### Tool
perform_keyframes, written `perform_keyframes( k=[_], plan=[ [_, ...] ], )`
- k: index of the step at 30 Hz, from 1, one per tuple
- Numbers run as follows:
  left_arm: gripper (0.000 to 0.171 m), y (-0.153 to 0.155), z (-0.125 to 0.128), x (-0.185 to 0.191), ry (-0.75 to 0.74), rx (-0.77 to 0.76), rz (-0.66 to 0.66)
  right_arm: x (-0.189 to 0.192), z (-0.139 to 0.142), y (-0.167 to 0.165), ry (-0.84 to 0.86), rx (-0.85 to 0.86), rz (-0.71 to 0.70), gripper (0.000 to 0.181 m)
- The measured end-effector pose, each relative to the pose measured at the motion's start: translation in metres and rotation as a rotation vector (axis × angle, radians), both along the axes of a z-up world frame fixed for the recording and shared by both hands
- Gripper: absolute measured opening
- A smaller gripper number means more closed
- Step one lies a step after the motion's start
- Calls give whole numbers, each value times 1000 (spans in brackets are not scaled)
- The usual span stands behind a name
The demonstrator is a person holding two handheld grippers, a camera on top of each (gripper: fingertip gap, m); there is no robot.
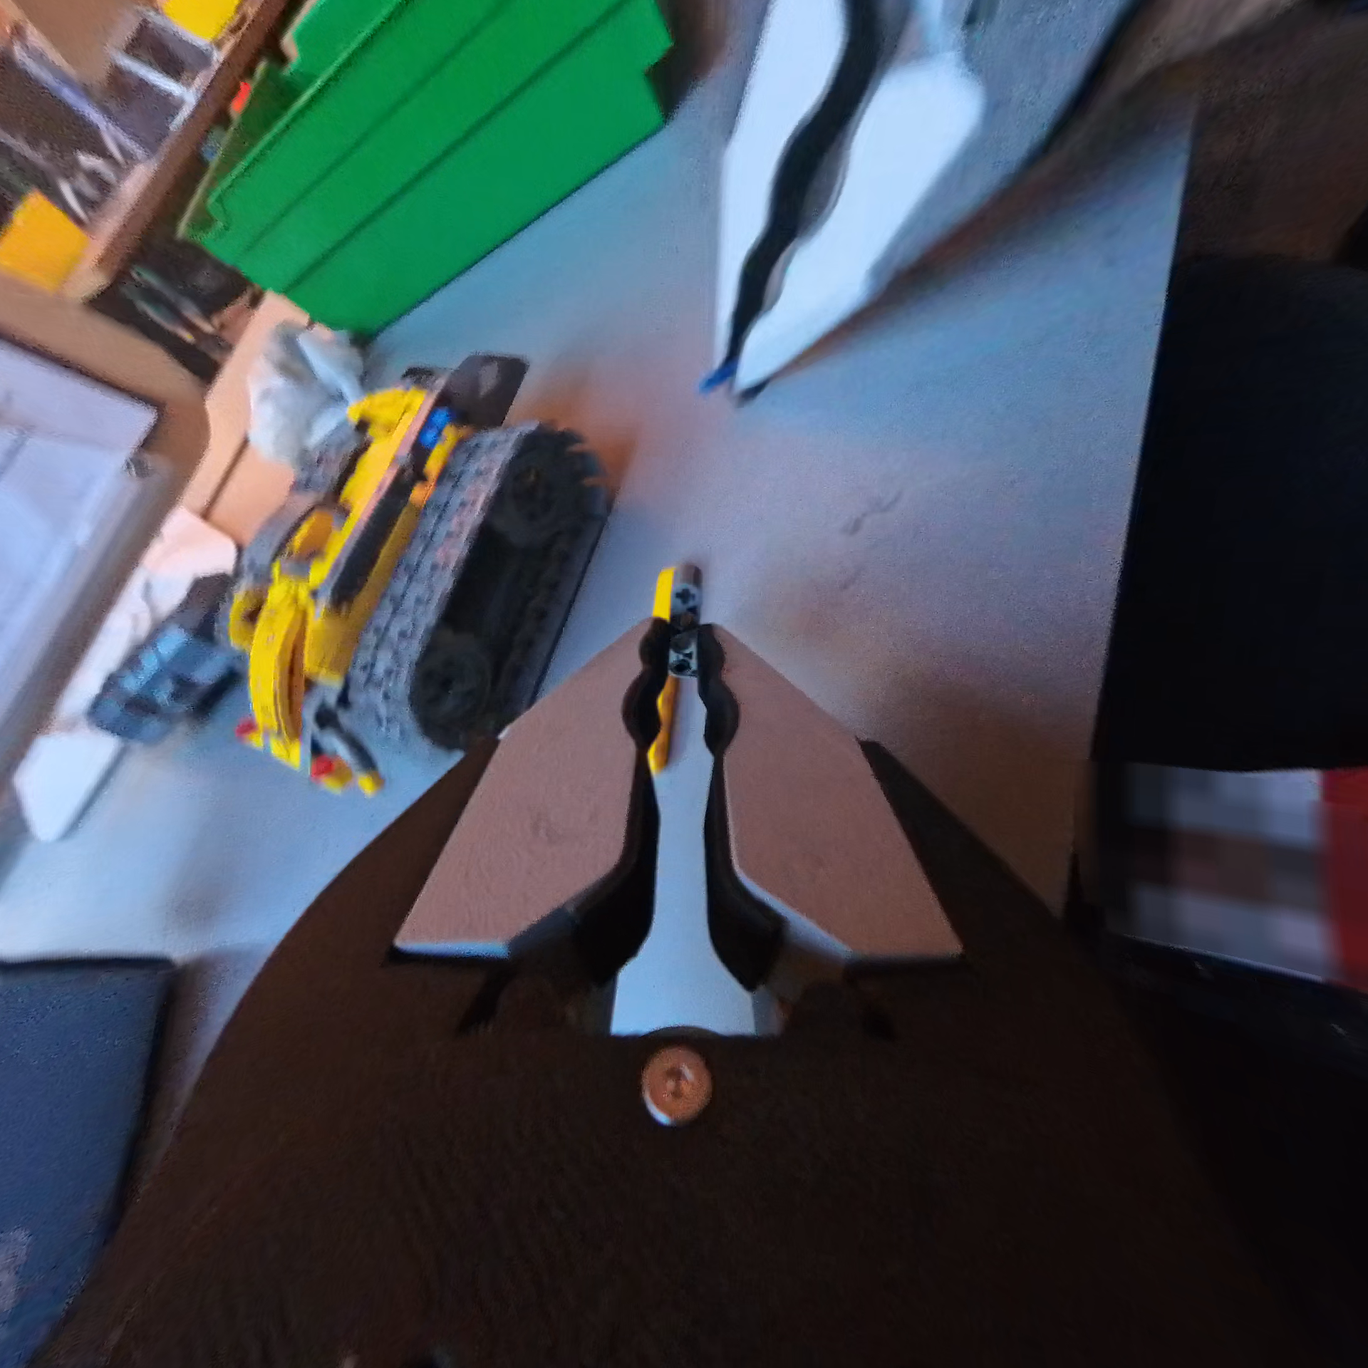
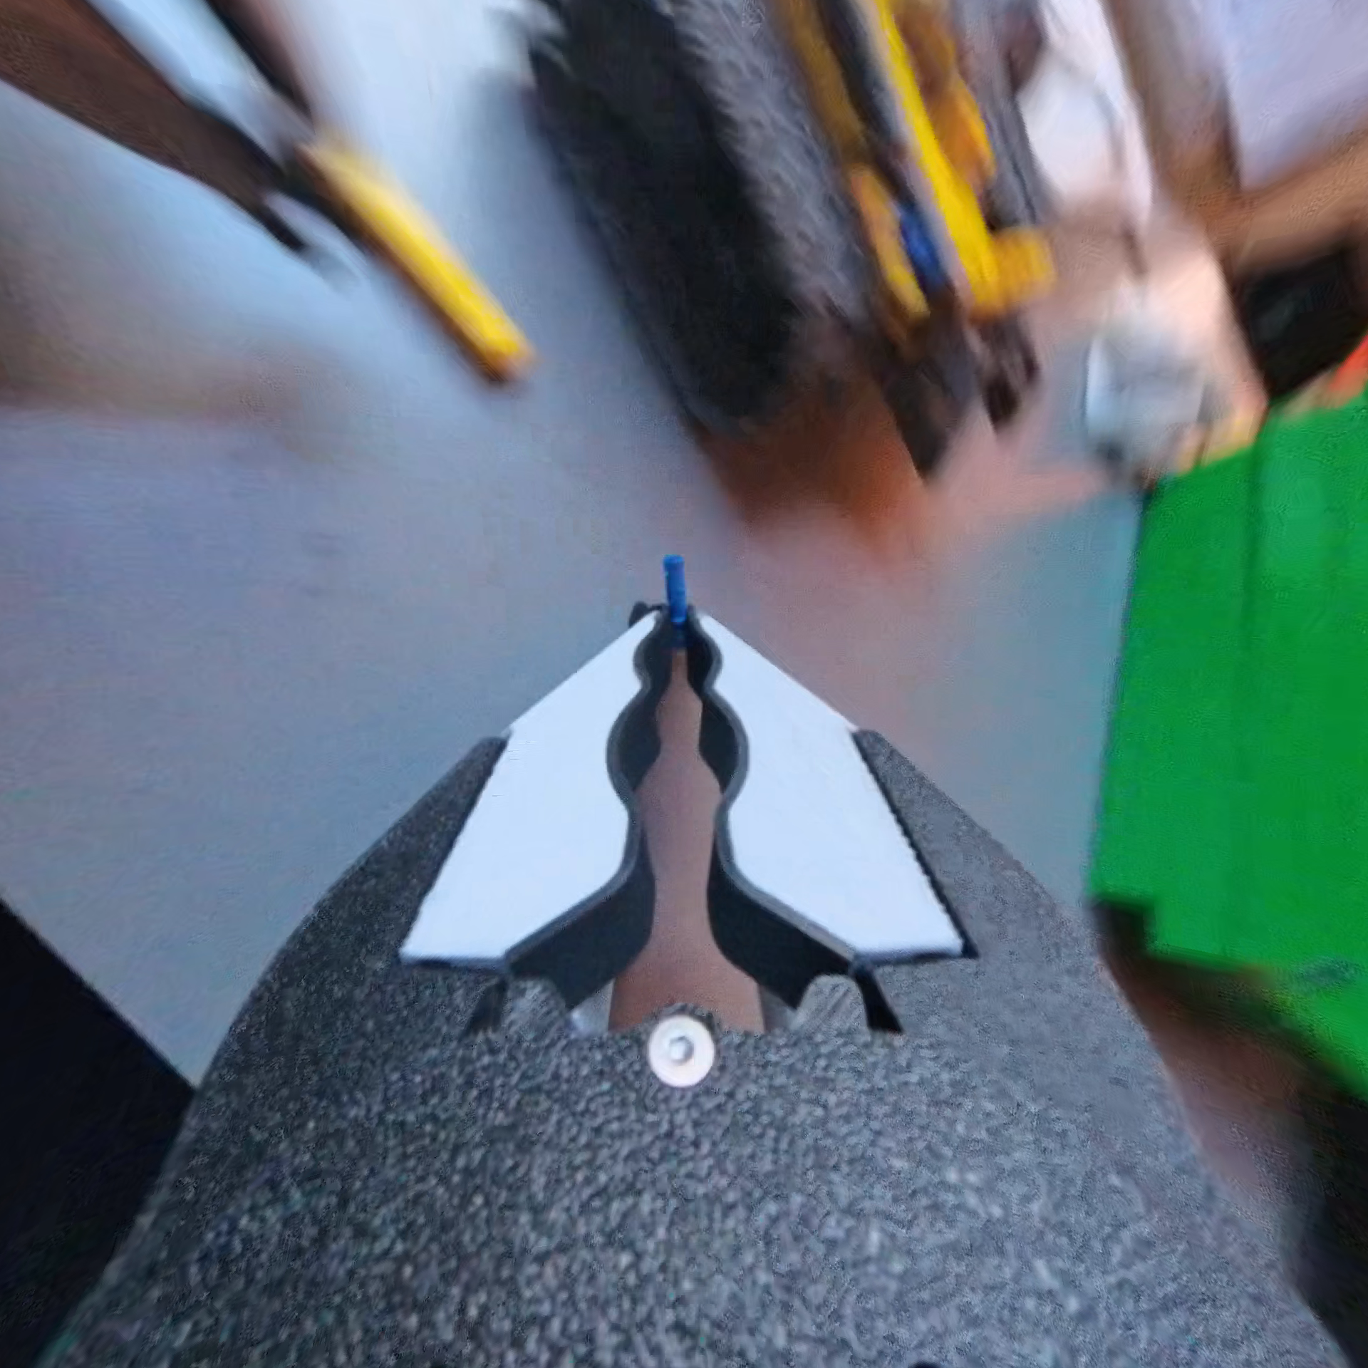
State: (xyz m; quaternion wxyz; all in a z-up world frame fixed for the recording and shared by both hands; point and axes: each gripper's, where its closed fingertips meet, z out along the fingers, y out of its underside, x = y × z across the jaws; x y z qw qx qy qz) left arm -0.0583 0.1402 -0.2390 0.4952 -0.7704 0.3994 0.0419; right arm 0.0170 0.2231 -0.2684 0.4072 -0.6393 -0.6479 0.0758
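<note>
Bare table (image 1: 851, 459) lies open between the tracked toy vehicle (image 1: 414, 577) and green bins (image 1: 444, 148).

Two grippers share the pale worktop (image 1: 925, 474): the left gripper (image 1: 682, 645) and the right gripper (image 2: 674, 620), each with two fingers. One small yellow-and-grey toy part (image 1: 679, 614) sits pinched at the left tips; one blue pin (image 2: 672, 585) stands between the right ones. One yellow tracked toy vehicle (image 1: 414, 562) lies on the worktop, two of its black wheels visible in the left wrist view. One stack of green bins (image 1: 444, 141) stands behind it, apparently three high. One clear plastic bag (image 1: 303, 385) rests beside the vehicle. Other clutter at the edges is too blurred to count.
</note>
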Motion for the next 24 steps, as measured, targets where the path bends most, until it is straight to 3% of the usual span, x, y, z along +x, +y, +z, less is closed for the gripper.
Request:
perform_keyframes(
  k=[1, 2, 4, 8, 13, 20, 24],
  plan=[
    [4, -6, 0, -10, -70, -33, 4, 11, 6, 1, 98, -200, -17, 1],
    [5, -10, 1, -16, -111, -53, -5, 16, 20, 0, 183, -282, 5, 1],
    [5, -6, 11, -19, -184, -31, 1, 13, 39, -1, 229, -213, 40, 1],
    [5, 1, 16, -6, -269, -58, -49, -1, 37, -6, 273, -227, 66, 2],
    [5, 4, 10, -1, -282, -125, -71, 6, 51, 15, 368, -158, -19, 2],
    [5, 5, 2, 6, -188, -110, -81, 92, 169, 165, 553, 62, -348, 3],
    [5, 6, 0, 6, -198, -136, -80, 113, 135, 237, 354, -226, -485, 21]
  ],
)
